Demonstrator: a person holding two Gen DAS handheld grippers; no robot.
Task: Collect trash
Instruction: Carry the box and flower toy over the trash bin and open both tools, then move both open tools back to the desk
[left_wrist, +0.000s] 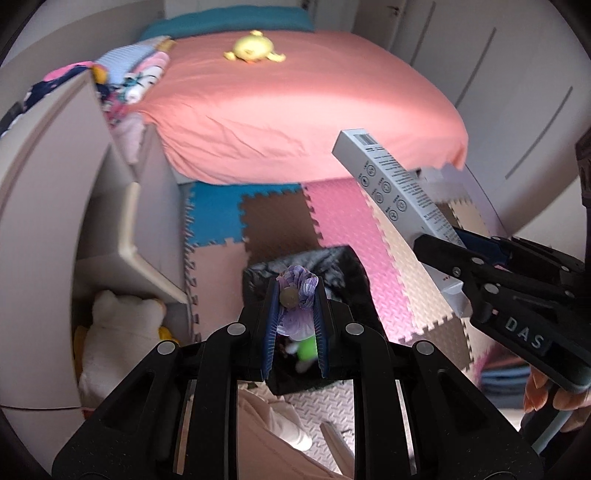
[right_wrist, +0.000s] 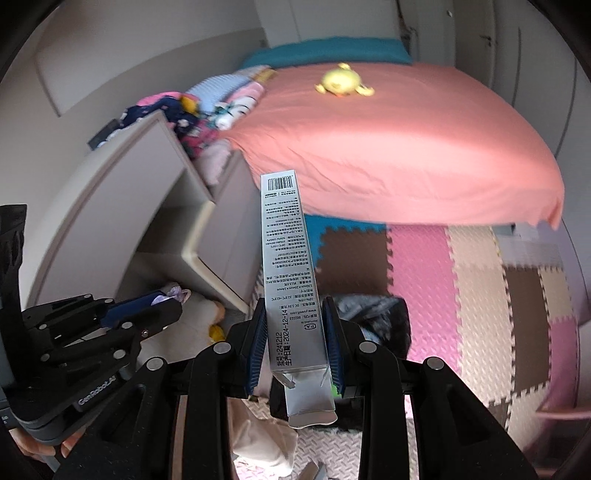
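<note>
Between our left gripper's (left_wrist: 295, 314) blue pads sits a crumpled purple wrapper (left_wrist: 298, 291), pinched tight with the jaws nearly closed. Right below it stands the black-lined bin (left_wrist: 332, 266) on the foam mat (left_wrist: 399, 258), its mouth under the fingertips, something green already inside. Off to the right our right gripper (left_wrist: 461, 258) holds a long grey box (left_wrist: 391, 188) slanting up toward the pink bed (left_wrist: 295, 110).

From the right wrist, our right gripper (right_wrist: 295, 347) clamps the box (right_wrist: 284, 266) near its torn lower end, jaws part-way closed on its narrow sides. It stands almost upright, well above the bin (right_wrist: 380, 317), which lies just behind and right of the fingertips. Our left gripper (right_wrist: 147, 310) shows at left with the wrapper (right_wrist: 173, 291) in its tips.

We judge the risks this way: the box is long and held low, so it may catch the rim and tip out onto the mat; the light wrapper may cling to a pad; and both grippers crowding one small mouth may collide.
</note>
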